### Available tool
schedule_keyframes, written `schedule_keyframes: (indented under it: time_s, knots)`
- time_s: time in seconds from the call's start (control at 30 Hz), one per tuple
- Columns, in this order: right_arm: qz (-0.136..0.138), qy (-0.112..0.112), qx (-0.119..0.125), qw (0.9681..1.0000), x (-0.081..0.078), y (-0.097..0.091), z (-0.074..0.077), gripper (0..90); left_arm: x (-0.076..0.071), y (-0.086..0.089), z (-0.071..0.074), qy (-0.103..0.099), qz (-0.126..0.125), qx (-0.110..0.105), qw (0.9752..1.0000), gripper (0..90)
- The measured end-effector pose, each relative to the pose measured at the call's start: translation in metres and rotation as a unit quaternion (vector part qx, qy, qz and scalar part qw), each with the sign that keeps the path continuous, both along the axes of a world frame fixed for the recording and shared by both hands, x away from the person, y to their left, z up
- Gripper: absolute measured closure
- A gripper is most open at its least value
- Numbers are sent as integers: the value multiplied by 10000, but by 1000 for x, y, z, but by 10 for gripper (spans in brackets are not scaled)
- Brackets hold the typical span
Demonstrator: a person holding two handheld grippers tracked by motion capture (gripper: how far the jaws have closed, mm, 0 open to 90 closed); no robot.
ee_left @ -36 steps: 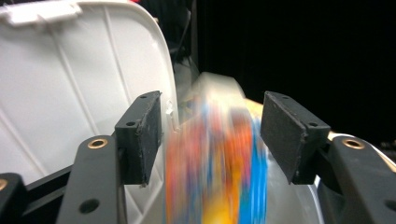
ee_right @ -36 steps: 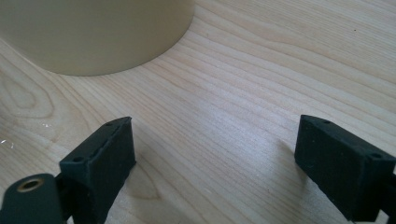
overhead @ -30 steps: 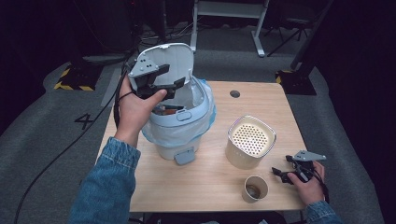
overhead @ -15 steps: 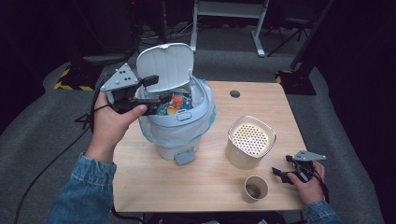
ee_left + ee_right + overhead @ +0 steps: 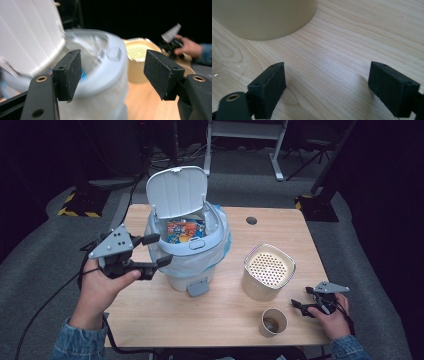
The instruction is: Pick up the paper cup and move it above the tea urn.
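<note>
On the left half of the wooden table [image 5: 220, 312] stands a white bin [image 5: 192, 257] with a pale blue liner bag [image 5: 222, 247] folded over its rim. Its lid [image 5: 176, 191] is tipped up and back, nearly upright, hinged at the far side. Colourful packaging [image 5: 186, 229] lies inside, visible through the opening. A small grey pedal [image 5: 198, 287] sticks out at the foot of the bin, toward the near edge.

Left gripper [image 5: 159, 251]: held in the air just left of the bin, jaws pointing at its rim, set wide with nothing between them. Left gripper view: the two pads frame the bin body and the raised lid, blurred; no contact visible. Cable trails off the table's left edge.

Right gripper [image 5: 299, 305]: low over the table near the right front corner, held in the hand [image 5: 332, 317]. Jaws have just been closing; the right gripper view shows them apart with only bare wood between the pads. Nothing held.

Other items: a cream cylindrical container [image 5: 267, 272] with a perforated top stands right of the bin, apart from it. A paper cup [image 5: 273, 321] with dark residue in the bottom sits in front of the container, just left of the right gripper. Round cable hole [image 5: 251, 220] in the tabletop behind, right of the bin. Nothing lies between the left gripper and the bin.
</note>
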State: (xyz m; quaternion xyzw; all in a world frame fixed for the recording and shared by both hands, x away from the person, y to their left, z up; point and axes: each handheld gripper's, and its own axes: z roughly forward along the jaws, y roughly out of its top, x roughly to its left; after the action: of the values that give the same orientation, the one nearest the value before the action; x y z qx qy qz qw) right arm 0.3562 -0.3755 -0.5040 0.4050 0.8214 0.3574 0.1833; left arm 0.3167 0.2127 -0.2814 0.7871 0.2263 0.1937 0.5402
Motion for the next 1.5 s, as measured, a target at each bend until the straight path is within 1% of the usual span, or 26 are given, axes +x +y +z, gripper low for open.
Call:
schedule_keyframes:
  time_s: [0.07,0.13,0.23,0.3,0.37,0.4,0.43,0.5,0.53,0.67,0.73,0.8,0.9,0.93,1.0,1.03,1.1,1.13,1.2,1.27,1.3,1.33,1.4,1.43,1.47,1.5]
  knots:
    - [-45,11,-5,10000,-1,0,1,162,-5,2,-14,107,-26,159,9998,311]
    - [-81,-11,-115,9999,-4,0,4,188,-8,3,-25,156,-11,272,9995,311]
    - [-14,-59,-73,10000,-9,-1,11,209,-12,4,-47,335,10,348,9988,304]
    - [53,12,-77,10000,-13,-2,14,235,-13,4,-58,384,71,352,9986,309]
    - [241,164,-189,9994,-18,-2,17,290,-12,2,-72,509,64,390,9979,308]
    - [348,223,-234,9989,-21,-1,18,307,-11,2,-80,570,66,423,9975,308]
    - [439,249,-252,9984,-25,0,20,308,-10,2,-85,618,73,430,9971,308]
    - [563,277,-261,9977,-30,2,21,308,-8,2,-96,755,95,456,9961,308]
    - [618,264,-255,9974,-33,3,22,308,-6,1,-103,850,105,512,9950,308]
    - [810,217,-260,9961,-43,6,26,307,-4,1,-121,1064,131,757,9914,294]
    - [898,201,-260,9954,-46,8,27,304,-3,1,-130,1167,153,807,9898,294]
    - [1006,198,-261,9944,-49,10,26,294,-1,2,-138,1228,180,830,9888,293]
    - [1222,183,-206,9921,-54,13,26,279,2,2,-152,1329,267,800,9875,283]
    - [1307,184,-170,9911,-56,15,26,271,2,2,-157,1382,316,783,9868,280]
    - [1479,157,-96,9888,-60,19,26,266,5,3,-166,1468,369,851,9848,280]
    - [1548,149,-67,9878,-63,21,26,268,5,4,-169,1519,416,852,9838,279]
    - [1696,146,-31,9854,-67,26,27,261,7,7,-177,1581,486,848,9826,262]
    - [1768,129,1,9842,-70,29,27,258,8,9,-179,1597,500,870,9821,246]
    - [1900,122,47,9817,-73,33,27,253,10,11,-186,1627,629,933,9802,244]
    - [1961,119,95,9805,-76,37,27,247,12,13,-193,1652,759,955,9787,235]
    - [2024,103,107,9792,-77,40,27,246,13,14,-195,1652,793,980,9782,232]
    - [2065,108,119,9783,-77,42,27,244,14,14,-198,1696,863,949,9771,231]
    - [2144,110,195,9765,-79,47,26,241,16,15,-204,1714,930,999,9757,228]
    - [2173,106,246,9757,-80,49,26,241,16,15,-206,1709,979,1077,9745,222]
    - [2211,90,299,9747,-81,51,25,241,17,16,-207,1653,1030,1172,9738,215]
    - [2240,79,338,9740,-82,53,24,240,17,16,-209,1646,1049,1174,9737,216]
